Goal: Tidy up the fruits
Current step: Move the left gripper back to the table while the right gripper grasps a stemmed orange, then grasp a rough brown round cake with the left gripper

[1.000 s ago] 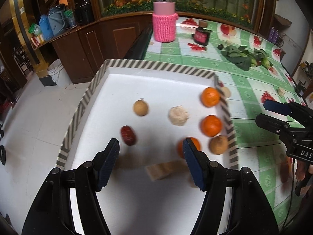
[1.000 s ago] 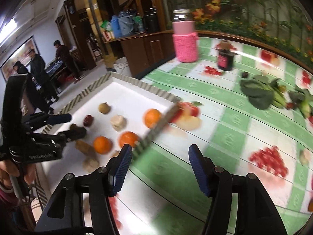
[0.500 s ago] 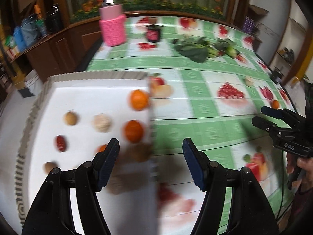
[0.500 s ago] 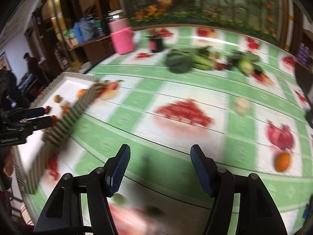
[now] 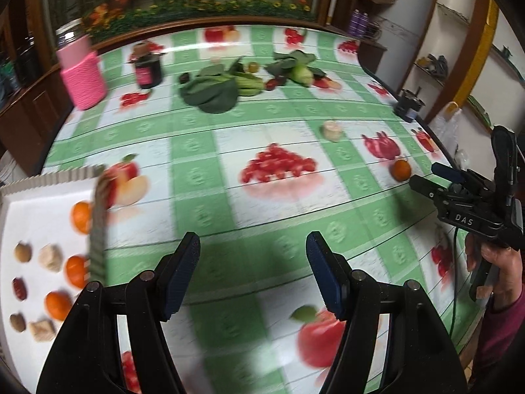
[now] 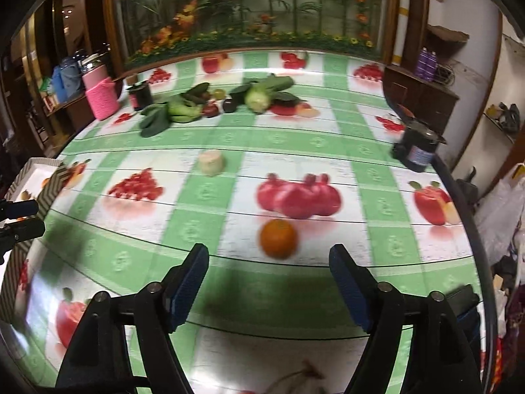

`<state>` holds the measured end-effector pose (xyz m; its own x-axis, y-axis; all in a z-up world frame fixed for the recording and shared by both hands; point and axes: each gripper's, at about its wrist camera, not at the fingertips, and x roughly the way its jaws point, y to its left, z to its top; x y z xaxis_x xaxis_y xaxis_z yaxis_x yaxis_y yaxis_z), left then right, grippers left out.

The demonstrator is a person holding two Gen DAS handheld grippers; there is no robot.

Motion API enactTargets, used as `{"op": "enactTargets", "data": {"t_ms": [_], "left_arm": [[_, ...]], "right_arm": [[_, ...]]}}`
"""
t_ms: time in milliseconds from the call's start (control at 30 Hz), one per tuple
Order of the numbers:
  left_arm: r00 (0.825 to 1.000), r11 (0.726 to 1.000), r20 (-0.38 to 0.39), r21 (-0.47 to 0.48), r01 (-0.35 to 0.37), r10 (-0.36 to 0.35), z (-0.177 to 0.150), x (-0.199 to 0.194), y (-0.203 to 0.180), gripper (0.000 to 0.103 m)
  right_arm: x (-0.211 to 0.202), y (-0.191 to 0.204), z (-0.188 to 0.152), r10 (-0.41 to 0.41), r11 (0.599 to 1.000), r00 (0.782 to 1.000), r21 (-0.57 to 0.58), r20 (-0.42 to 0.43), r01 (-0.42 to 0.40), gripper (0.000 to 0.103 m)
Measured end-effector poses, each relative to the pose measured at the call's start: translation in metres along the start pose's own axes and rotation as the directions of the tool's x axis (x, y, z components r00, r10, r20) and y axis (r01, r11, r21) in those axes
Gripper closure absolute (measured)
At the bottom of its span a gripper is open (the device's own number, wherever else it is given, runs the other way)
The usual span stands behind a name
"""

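Both grippers w/ jaws spread, nothing held. Right gripper (image 6: pixel 269 282) hovers just short of a loose orange (image 6: pixel 278 238) on the surface; left gripper (image 5: pixel 252 271) sits beside the tray (image 5: pixel 49 180) w/ fruit.

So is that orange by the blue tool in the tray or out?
Out. The orange sits on the tablecloth, far from the tray.
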<state>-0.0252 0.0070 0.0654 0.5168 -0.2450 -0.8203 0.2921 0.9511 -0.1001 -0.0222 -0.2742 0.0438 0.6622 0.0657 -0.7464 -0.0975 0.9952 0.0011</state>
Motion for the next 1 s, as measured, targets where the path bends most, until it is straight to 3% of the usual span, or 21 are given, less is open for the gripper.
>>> {"op": "enactTargets", "data": {"t_ms": [133,267,300,367,1000], "left_arm": [[1.0,0.999,-0.016,0.034,0.017,-0.016,0.009,0.012,-0.02,0.037],[0.999,0.998,-0.026,0.053,0.026,-0.025,0.02,0.025,-0.037,0.037],[0.999,0.998,-0.03,0.055,0.031,-0.029,0.022,0.029,-0.041,0.037],[0.999,0.998,-0.037,0.056,0.041,-0.039,0.028,0.035,-0.047,0.037],[0.998,0.998,-0.027,0.042,0.056,-0.055,0.1,0.112,-0.092,0.037]], "right_arm": [[0.007,-0.01,0.002,-0.02,1.0,1.0,-0.021,-0.01,0.019,0.023],[0.023,-0.012,0.006,0.017,0.999,0.999,-0.033,-0.036,-0.018,0.029],[0.026,-0.011,0.006,0.027,0.999,0.999,-0.038,-0.039,-0.028,0.034],[0.036,-0.01,0.007,0.037,0.998,0.998,-0.055,-0.055,-0.04,0.068],[0.035,-0.035,0.0,0.158,0.986,0.987,0.045,0.002,-0.158,0.07]]}}
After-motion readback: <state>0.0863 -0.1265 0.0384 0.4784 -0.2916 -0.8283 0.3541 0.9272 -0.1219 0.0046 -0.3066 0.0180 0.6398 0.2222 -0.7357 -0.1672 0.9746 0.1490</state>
